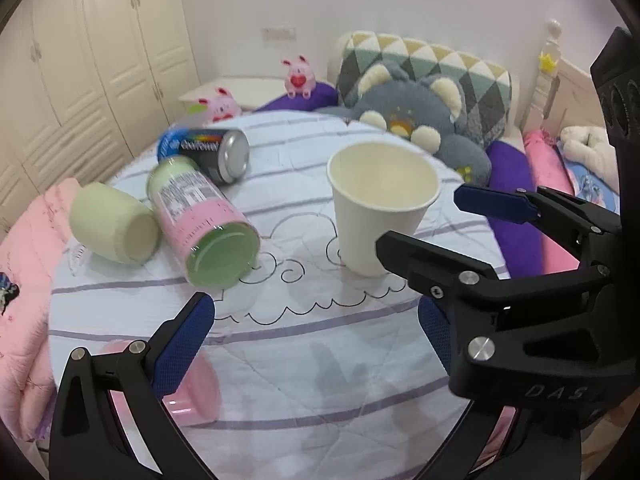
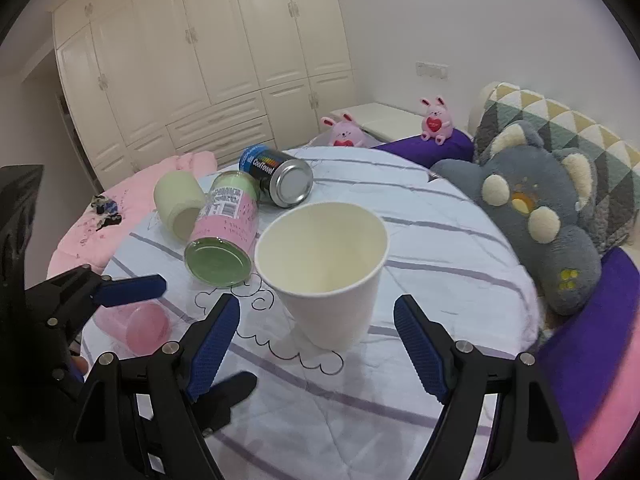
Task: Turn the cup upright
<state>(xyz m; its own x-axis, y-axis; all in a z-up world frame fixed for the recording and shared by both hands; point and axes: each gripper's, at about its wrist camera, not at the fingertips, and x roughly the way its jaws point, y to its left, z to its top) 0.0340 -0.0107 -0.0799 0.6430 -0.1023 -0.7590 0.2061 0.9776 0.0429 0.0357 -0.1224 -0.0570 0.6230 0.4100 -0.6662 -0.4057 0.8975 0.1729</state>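
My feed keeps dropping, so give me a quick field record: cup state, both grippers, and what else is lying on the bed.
cup: white paper cup standing upright, mouth up, on the striped quilt
right gripper: jaws open, either side of the cup, not touching
left gripper: jaws open, holding nothing
lying on side: pink-label bottle, black can, pale green cup, pink cup
task status: cup looks upright
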